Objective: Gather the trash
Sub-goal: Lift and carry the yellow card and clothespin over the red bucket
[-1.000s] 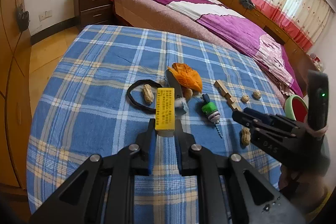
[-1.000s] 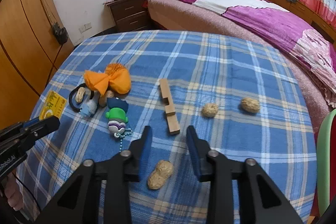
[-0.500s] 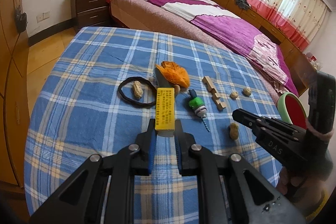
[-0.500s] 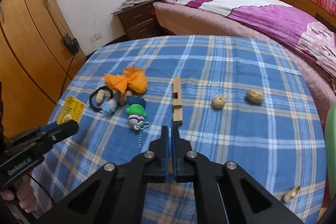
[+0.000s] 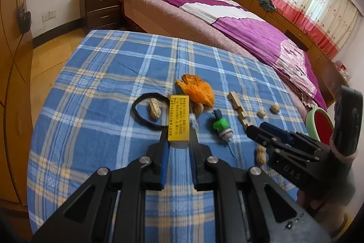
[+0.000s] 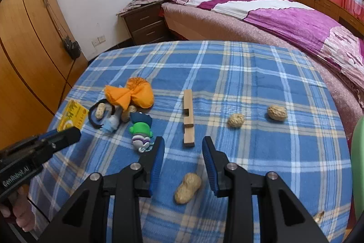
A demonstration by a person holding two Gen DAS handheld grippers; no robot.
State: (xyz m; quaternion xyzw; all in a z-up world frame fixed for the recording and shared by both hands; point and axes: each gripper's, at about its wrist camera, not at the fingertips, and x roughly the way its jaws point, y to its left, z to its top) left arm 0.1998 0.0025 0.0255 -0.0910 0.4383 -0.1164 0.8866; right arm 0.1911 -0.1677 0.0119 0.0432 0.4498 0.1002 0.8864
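I find my left tool (image 5: 178, 147) clamped on the yellow box (image 5: 179, 121); my right tool (image 6: 183, 154) stands wide, straddling a peanut (image 6: 188, 188) on the plaid surface (image 6: 261, 83).

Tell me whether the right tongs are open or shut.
Open: the right tongs show a wide gap between their blue-padded fingers, with a tan peanut shell lying loose below it.

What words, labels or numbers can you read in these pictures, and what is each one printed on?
"GenRobot.AI": white lettering on the side of the left gripper, seen from the right wrist view.
"DAS", upside down: raised lettering on the body of the right gripper, seen from the left wrist view.
Yellow box between the left gripper's fingers: rows of small dark print, too small to read.
Yellow box, other face: a large graphic and fine print, too blurred to read.
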